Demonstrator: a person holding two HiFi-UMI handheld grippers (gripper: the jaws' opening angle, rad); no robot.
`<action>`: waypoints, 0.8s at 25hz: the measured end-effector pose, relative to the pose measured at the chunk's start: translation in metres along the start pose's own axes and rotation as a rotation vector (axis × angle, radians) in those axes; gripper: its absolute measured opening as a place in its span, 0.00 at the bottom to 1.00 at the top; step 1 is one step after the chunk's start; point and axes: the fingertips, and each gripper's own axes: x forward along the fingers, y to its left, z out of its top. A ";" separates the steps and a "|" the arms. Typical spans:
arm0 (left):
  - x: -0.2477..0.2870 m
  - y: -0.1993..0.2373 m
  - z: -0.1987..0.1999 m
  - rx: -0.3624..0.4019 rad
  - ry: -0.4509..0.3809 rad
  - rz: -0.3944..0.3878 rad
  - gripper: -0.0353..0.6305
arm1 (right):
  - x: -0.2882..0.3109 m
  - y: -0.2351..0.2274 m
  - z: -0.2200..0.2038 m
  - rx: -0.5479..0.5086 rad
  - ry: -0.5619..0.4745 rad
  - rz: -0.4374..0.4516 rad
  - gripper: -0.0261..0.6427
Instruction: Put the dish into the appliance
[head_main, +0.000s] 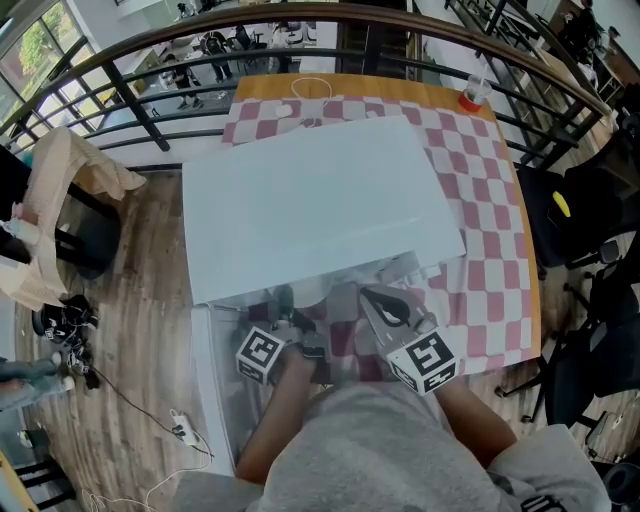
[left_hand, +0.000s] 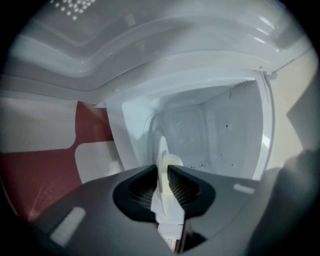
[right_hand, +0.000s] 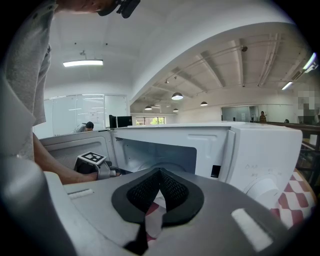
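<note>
The white microwave (head_main: 310, 210) stands on the checked tablecloth with its door (right_hand: 70, 145) swung open to the left. My left gripper (left_hand: 164, 172) is shut on the rim of a white dish (left_hand: 162, 157), held edge-on at the mouth of the white cavity (left_hand: 215, 130). In the head view the left gripper (head_main: 298, 330) reaches under the microwave's top in front of the opening. My right gripper (head_main: 385, 300) hangs just right of it, before the front of the appliance. Its jaws (right_hand: 160, 175) are shut with nothing between them.
The table (head_main: 500, 130) carries a red-and-white checked cloth (head_main: 480, 200) and a red-capped bottle (head_main: 472, 95) at its far right corner. A dark railing (head_main: 300, 20) curves behind. A chair with a beige bag (head_main: 70, 190) stands left; black chairs (head_main: 590, 230) stand right.
</note>
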 end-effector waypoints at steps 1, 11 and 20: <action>0.000 -0.002 -0.002 0.014 0.011 -0.005 0.15 | -0.001 0.001 0.000 -0.005 0.000 0.002 0.03; -0.004 -0.012 -0.017 0.310 0.132 0.001 0.41 | -0.014 0.005 -0.006 -0.014 0.003 -0.002 0.03; -0.024 -0.022 -0.030 1.113 0.128 0.129 0.76 | -0.023 0.009 -0.011 -0.011 0.004 -0.007 0.03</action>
